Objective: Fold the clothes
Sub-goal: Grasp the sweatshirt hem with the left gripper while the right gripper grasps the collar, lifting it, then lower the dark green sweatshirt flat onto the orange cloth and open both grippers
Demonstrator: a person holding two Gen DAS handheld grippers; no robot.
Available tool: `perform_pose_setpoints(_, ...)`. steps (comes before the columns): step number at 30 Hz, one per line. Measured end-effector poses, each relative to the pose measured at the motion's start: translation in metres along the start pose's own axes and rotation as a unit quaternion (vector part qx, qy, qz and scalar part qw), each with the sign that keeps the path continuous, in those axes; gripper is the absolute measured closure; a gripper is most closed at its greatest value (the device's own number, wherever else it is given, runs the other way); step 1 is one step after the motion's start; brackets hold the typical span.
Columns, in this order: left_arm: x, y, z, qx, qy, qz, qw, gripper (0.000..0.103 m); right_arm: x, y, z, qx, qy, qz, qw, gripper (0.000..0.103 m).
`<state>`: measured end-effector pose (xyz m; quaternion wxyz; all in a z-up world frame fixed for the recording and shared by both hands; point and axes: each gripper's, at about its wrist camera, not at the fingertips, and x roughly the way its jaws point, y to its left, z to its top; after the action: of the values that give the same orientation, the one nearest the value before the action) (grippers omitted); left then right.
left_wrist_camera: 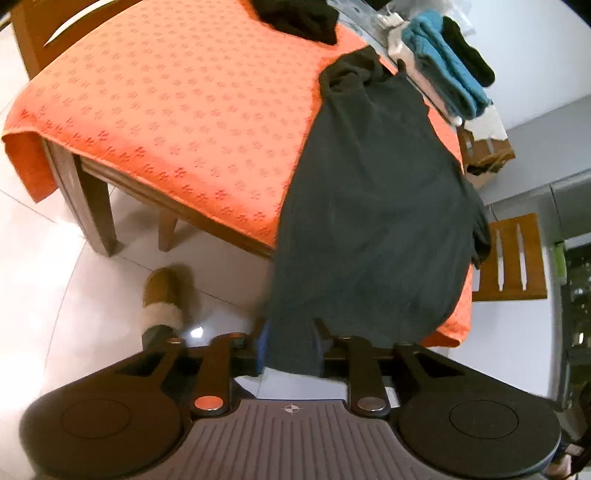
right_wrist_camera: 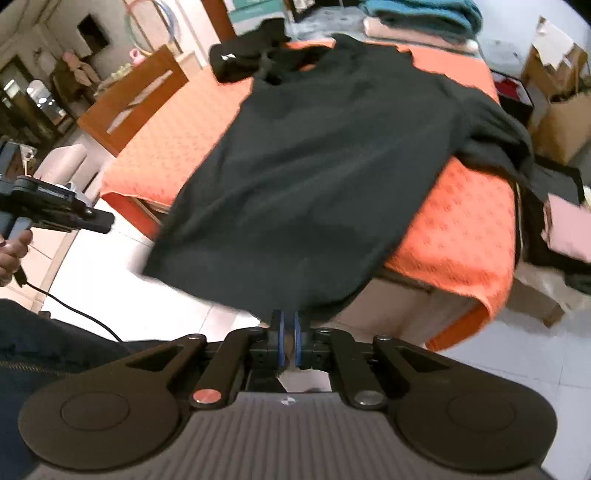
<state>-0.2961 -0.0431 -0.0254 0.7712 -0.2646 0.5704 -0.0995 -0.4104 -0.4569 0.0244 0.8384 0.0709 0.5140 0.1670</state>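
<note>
A dark T-shirt lies stretched from the orange-covered table out past its near edge, collar end far up on the cloth. My left gripper is shut on a bunched strip of its hem, held off the table above the floor. In the right wrist view the same T-shirt spreads wide across the table, one sleeve drooping over the right side. My right gripper is shut on the hem's other corner, blue pads pressed together. The left gripper's body shows at the left, held by a hand.
A black garment lies at the table's far end. Folded teal and black clothes are stacked at the far right. Wooden chairs stand beside the table, with cardboard boxes beyond. A slippered foot is on the tiled floor.
</note>
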Motion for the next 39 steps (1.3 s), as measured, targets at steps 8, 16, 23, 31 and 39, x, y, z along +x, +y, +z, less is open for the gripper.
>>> perform_pose_setpoints(8, -0.006, -0.007, 0.036, 0.018, -0.035, 0.010, 0.9992, 0.062, 0.003, -0.017, 0.024, 0.006, -0.015, -0.034, 0.999, 0.075)
perform_pose_setpoints(16, 0.008, -0.022, 0.106, 0.047, -0.041, 0.010, 0.9980, 0.055, 0.032, -0.029, 0.085, 0.026, -0.034, -0.064, 0.997, 0.074)
perform_pose_setpoints(23, 0.030, -0.031, 0.174, 0.091, -0.032, 0.011, 0.9952, 0.054, 0.065, -0.036, 0.143, 0.062, -0.047, -0.087, 0.993, 0.073)
perform_pose_setpoints(31, 0.054, -0.036, 0.250, 0.142, -0.026, 0.010, 0.9894, 0.052, 0.111, -0.039, 0.191, 0.099, -0.046, -0.118, 0.987, 0.068)
perform_pose_setpoints(39, 0.083, -0.045, 0.314, 0.188, -0.013, 0.009, 0.9820, 0.047, 0.151, -0.050, 0.217, 0.132, -0.037, -0.141, 0.980, 0.057)
